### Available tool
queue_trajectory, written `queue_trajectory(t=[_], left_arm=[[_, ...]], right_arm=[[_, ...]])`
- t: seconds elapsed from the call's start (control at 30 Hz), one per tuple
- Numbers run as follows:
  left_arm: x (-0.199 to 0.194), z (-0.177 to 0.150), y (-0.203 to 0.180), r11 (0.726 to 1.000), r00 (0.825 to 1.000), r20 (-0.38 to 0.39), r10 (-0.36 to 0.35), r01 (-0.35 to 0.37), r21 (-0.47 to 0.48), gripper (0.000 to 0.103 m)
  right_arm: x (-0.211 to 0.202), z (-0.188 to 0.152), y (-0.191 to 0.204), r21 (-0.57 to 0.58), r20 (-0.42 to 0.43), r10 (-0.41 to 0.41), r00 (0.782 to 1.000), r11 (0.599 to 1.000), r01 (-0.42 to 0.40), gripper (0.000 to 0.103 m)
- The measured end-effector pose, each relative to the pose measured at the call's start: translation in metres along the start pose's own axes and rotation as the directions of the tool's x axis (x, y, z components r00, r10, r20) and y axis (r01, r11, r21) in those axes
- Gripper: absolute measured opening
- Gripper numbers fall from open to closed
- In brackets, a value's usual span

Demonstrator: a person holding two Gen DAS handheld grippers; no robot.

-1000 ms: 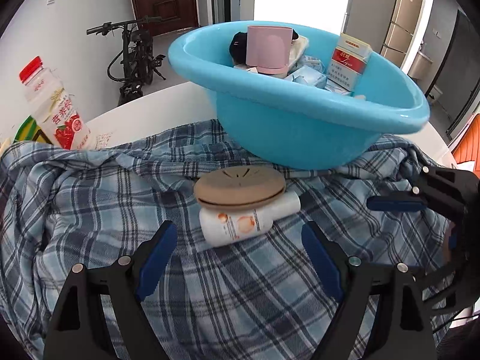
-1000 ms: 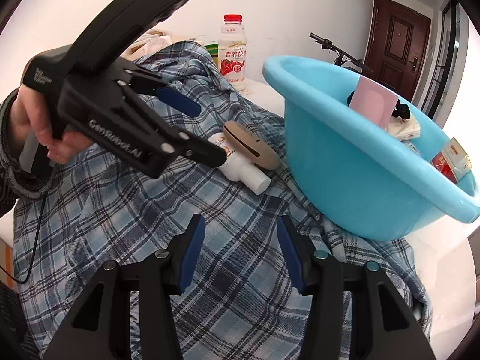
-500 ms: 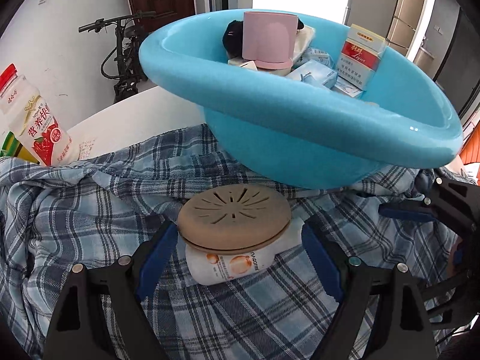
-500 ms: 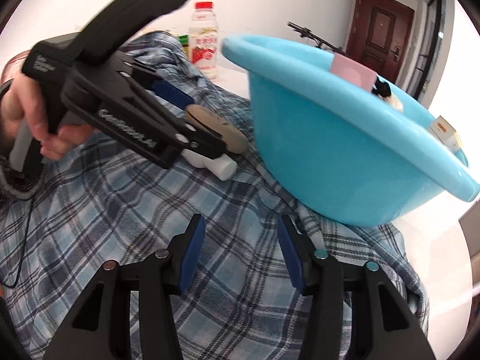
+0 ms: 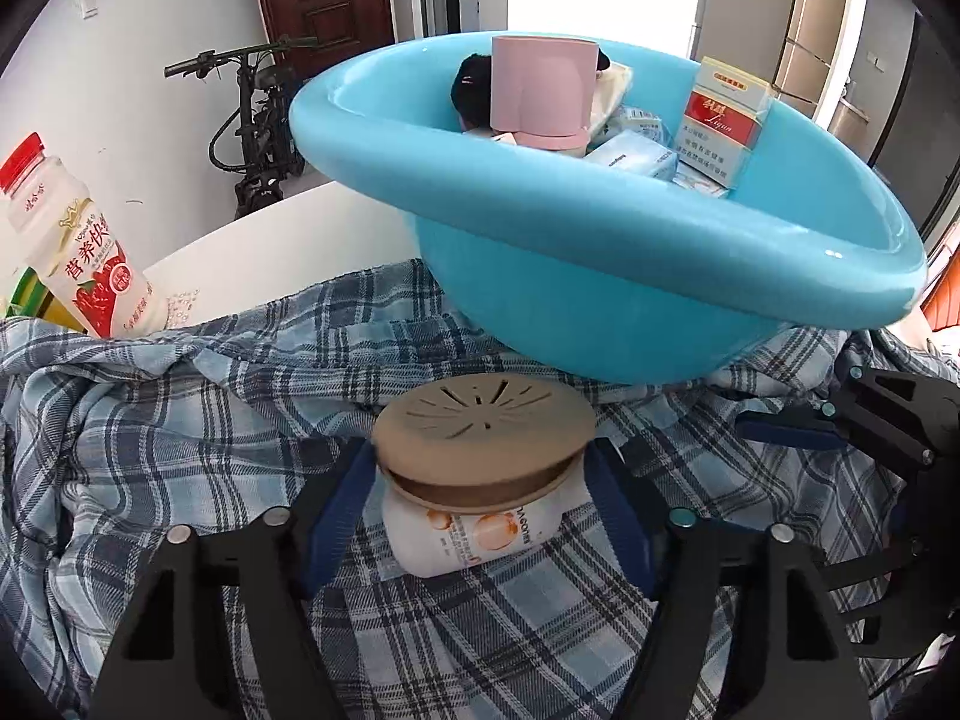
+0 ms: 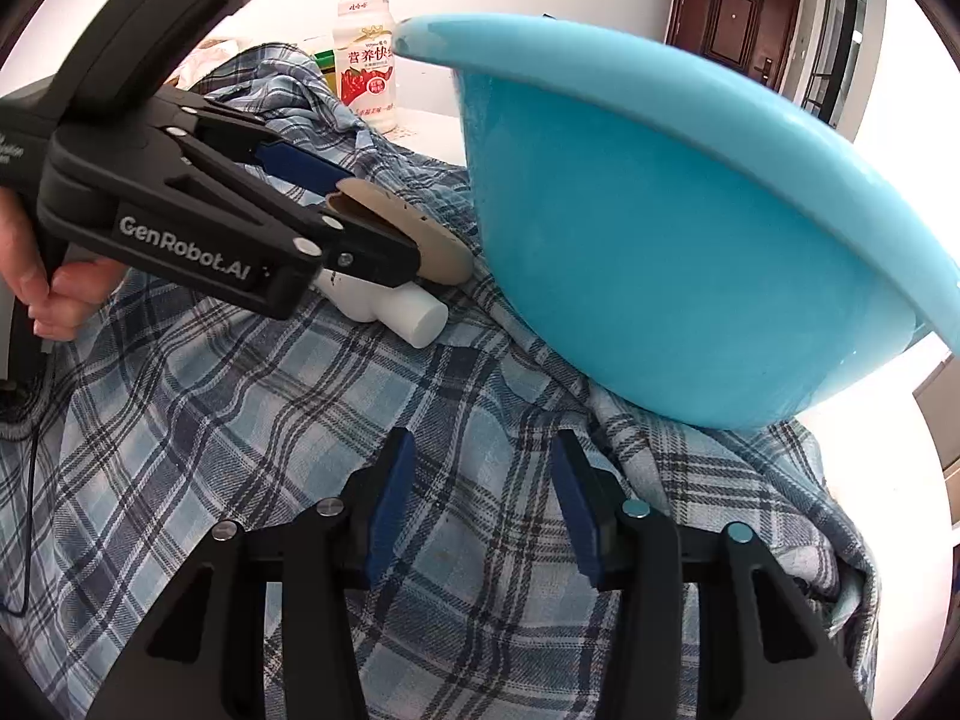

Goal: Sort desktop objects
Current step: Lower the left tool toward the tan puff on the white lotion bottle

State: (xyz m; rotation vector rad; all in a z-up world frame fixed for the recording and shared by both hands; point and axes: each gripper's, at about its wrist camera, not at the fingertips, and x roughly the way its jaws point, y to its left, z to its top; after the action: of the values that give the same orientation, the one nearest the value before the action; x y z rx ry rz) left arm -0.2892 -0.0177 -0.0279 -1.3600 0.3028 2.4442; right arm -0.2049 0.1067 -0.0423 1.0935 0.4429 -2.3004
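Observation:
A tan round vented disc [image 5: 486, 438] lies on top of a white lotion tube [image 5: 480, 531] on a blue plaid shirt [image 5: 180, 420]. My left gripper [image 5: 480, 516] has its blue pads on both sides of the disc and looks closed on its edges; it also shows in the right wrist view [image 6: 366, 222] with the disc [image 6: 414, 234] between the jaws. My right gripper [image 6: 480, 498] is open and empty, low over the shirt [image 6: 300, 420] beside the blue basin [image 6: 660, 240].
The blue basin [image 5: 600, 276] holds a pink cup [image 5: 543, 93], a red-and-white box [image 5: 723, 120] and tissue packs. A milk drink bottle [image 5: 66, 246] stands at the left on the white table [image 5: 288, 240]. A bicycle stands behind.
My left gripper has moved forward around the disc and tube and narrowed onto the disc. My right gripper has moved lower and closer to the basin.

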Motion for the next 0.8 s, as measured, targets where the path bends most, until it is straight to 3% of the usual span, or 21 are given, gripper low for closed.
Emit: queue_trajectory(t=[0.03, 0.13, 0.2, 0.27, 0.47, 0.53, 0.57, 0.6, 0.67, 0.8], left_arm=[[-0.002, -0.001, -0.002, 1.0, 1.0, 0.005, 0.011, -0.011, 0.011, 0.065], [-0.011, -0.008, -0.005, 0.997, 0.998, 0.025, 0.065, -0.066, 0.045, 0.042], [-0.017, -0.012, -0.005, 0.996, 0.997, 0.025, 0.067, -0.068, 0.052, 0.026], [-0.023, -0.017, -0.002, 0.998, 0.999, 0.02, 0.05, -0.051, 0.039, 0.016], [-0.041, -0.037, -0.004, 0.991, 0.993, 0.043, 0.109, -0.112, 0.073, 0.017], [-0.042, -0.04, -0.003, 0.99, 0.992, 0.044, 0.118, -0.121, 0.072, 0.02], [-0.041, -0.04, -0.003, 0.991, 0.992, 0.043, 0.116, -0.119, 0.066, 0.034], [-0.041, -0.04, -0.002, 0.992, 0.993, 0.046, 0.112, -0.115, 0.059, 0.058], [-0.041, -0.039, -0.001, 0.995, 0.993, 0.081, 0.088, -0.092, 0.05, 0.078], [-0.04, -0.033, 0.004, 0.997, 0.993, 0.1, 0.064, -0.067, 0.029, 0.078]], right_arm=[[-0.001, 0.0, 0.0, 0.0, -0.001, -0.002, 1.0, 1.0, 0.002, 0.046], [-0.001, -0.003, -0.001, 0.001, 0.004, 0.006, 1.0, 1.0, -0.006, 0.046], [-0.005, -0.002, 0.001, -0.005, 0.013, 0.02, 1.0, 1.0, -0.02, 0.046], [-0.009, -0.001, 0.004, -0.017, 0.023, 0.026, 0.999, 1.0, -0.026, 0.046], [-0.012, 0.01, 0.01, -0.025, 0.037, 0.074, 0.997, 0.997, -0.073, 0.046], [-0.012, 0.014, 0.011, -0.021, 0.051, 0.096, 0.994, 0.995, -0.095, 0.046], [-0.011, 0.016, 0.011, -0.016, 0.059, 0.099, 0.993, 0.995, -0.098, 0.046], [-0.009, 0.02, 0.012, -0.01, 0.066, 0.097, 0.993, 0.995, -0.097, 0.046], [-0.004, 0.027, 0.014, 0.002, 0.085, 0.098, 0.991, 0.995, -0.099, 0.046], [0.007, 0.033, 0.018, 0.011, 0.116, 0.123, 0.986, 0.992, -0.125, 0.046]])
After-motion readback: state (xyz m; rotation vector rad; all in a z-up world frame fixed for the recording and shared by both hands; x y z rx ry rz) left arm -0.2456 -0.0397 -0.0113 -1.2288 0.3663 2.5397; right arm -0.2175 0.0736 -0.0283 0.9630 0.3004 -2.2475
